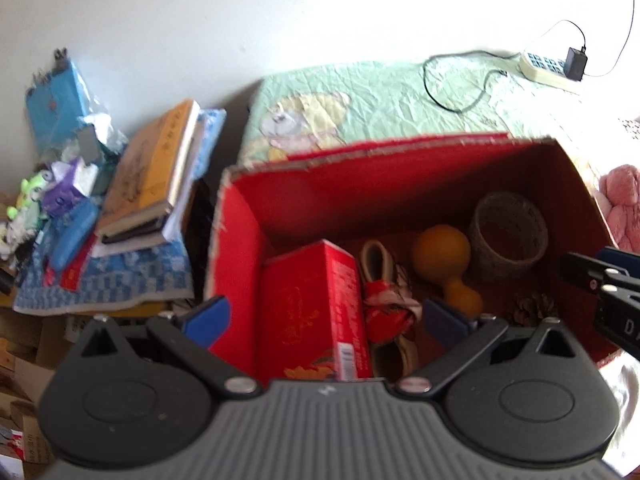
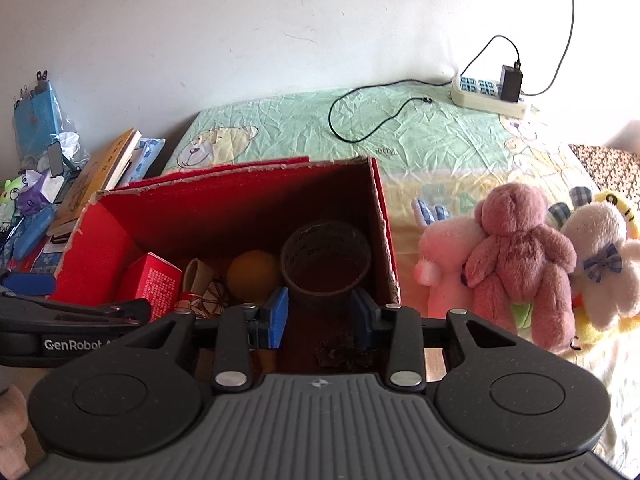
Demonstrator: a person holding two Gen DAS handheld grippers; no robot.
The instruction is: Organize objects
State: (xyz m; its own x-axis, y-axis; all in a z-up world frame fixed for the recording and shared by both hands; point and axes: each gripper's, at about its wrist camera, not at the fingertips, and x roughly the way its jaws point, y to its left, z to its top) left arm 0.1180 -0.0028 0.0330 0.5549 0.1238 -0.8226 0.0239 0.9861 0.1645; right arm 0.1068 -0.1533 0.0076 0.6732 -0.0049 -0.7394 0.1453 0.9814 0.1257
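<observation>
A red cardboard box (image 1: 240,240) (image 2: 100,240) stands open on the bed. Inside it are a red carton (image 1: 312,312) (image 2: 152,284), an orange gourd (image 1: 444,256) (image 2: 252,276), a woven cup (image 1: 508,232) (image 2: 326,264), a pine cone (image 1: 532,310) (image 2: 340,354) and a red-patterned bundle (image 1: 388,308). My left gripper (image 1: 326,318) is open over the box's near side, with the red carton between its fingers. My right gripper (image 2: 322,316) is open and empty just before the woven cup.
Plush toys (image 2: 520,256) lie on the bed right of the box. A stack of books (image 1: 152,176) (image 2: 104,176) and clutter sit to the left. A power strip (image 2: 488,96) with a charger and cable lies at the bed's far side.
</observation>
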